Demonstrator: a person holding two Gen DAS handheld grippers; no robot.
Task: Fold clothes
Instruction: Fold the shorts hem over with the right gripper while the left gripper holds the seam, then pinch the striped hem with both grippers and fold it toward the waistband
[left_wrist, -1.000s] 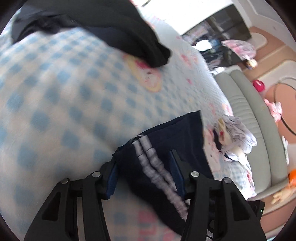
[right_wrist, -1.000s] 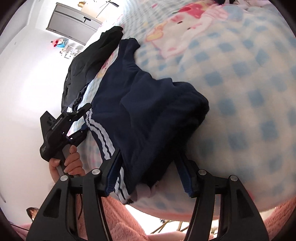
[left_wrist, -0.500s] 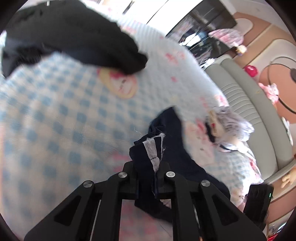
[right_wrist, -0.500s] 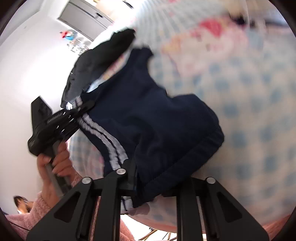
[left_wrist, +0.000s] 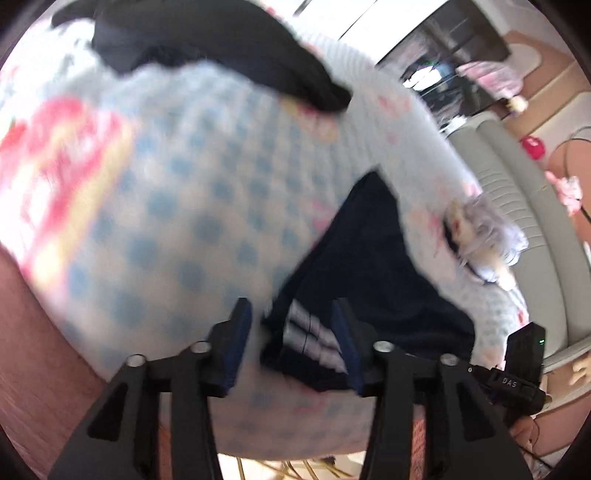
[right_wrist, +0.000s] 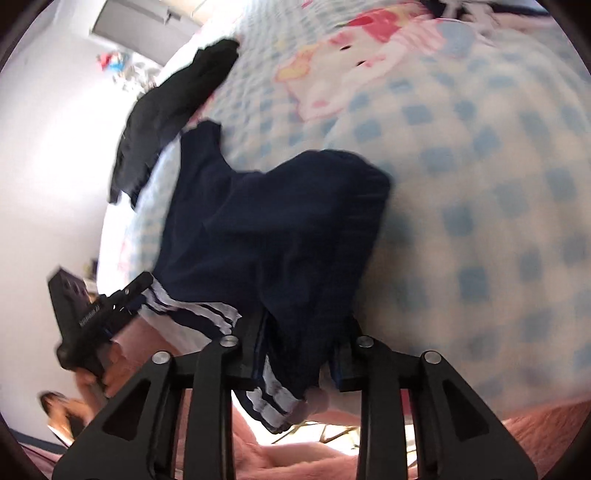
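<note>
Navy shorts (right_wrist: 269, 236) blur between both opening claws, left (left_wrist: 295, 343) released, right (right_wrist: 299, 354) grip unclear.

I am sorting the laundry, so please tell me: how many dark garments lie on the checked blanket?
2. The navy shorts with white side stripes lie at the near edge, between both grippers' jaws. The crumpled black garment lies farther back. Others may be hidden.

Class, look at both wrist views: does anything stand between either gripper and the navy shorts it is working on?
Nothing visible does. The navy shorts already lie between the opening fingers of the left gripper, and the right gripper, also opening, has their striped edge between its fingers. The black garment lies apart, further up the bed.
</note>
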